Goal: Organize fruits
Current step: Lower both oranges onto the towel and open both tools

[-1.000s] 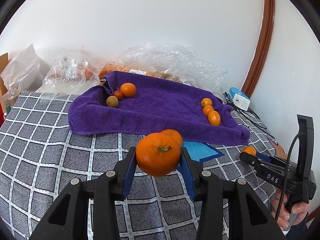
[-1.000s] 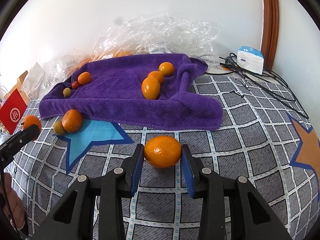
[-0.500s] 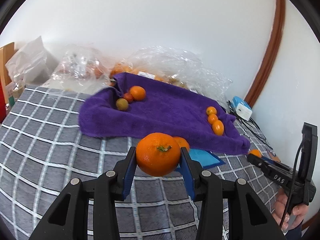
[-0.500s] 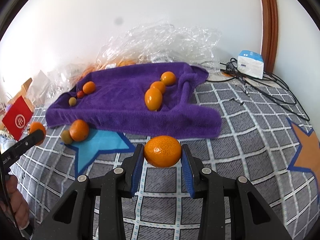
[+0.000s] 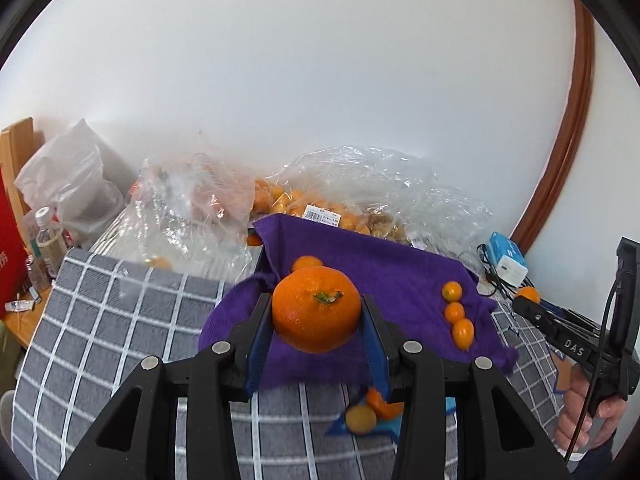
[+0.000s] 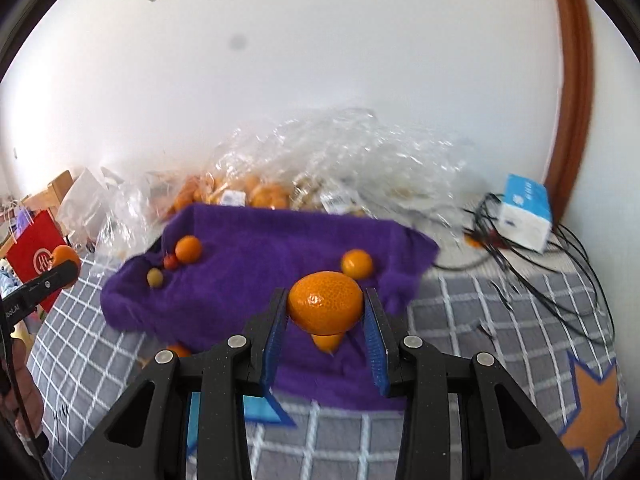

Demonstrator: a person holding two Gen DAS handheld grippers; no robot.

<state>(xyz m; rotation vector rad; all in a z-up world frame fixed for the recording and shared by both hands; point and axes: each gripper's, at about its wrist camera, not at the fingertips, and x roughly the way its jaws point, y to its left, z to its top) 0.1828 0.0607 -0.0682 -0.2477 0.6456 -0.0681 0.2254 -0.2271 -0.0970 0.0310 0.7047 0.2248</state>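
My left gripper (image 5: 317, 314) is shut on a large orange with a green stem (image 5: 316, 307), held in the air in front of the purple towel (image 5: 384, 276). My right gripper (image 6: 325, 308) is shut on a smaller orange (image 6: 325, 302), also lifted over the purple towel (image 6: 260, 264). On the towel lie three small kumquats (image 5: 454, 312) at the right, and an orange (image 6: 188, 249), a red fruit (image 6: 171, 262) and a greenish fruit (image 6: 155, 278) at the left. An orange and a small yellowish fruit (image 5: 361, 419) sit on the blue star below the left gripper.
Clear plastic bags of fruit (image 5: 360, 196) pile up behind the towel against the white wall. A blue-white box (image 6: 524, 216) with black cables sits at the right. A red paper bag (image 6: 36, 252) and bottles (image 5: 44, 236) stand at the left. The checked grey cloth (image 5: 100, 320) covers the surface.
Both grippers have risen and moved forward toward the purple towel, each still holding its orange. The towel now sits closer under the fingers.
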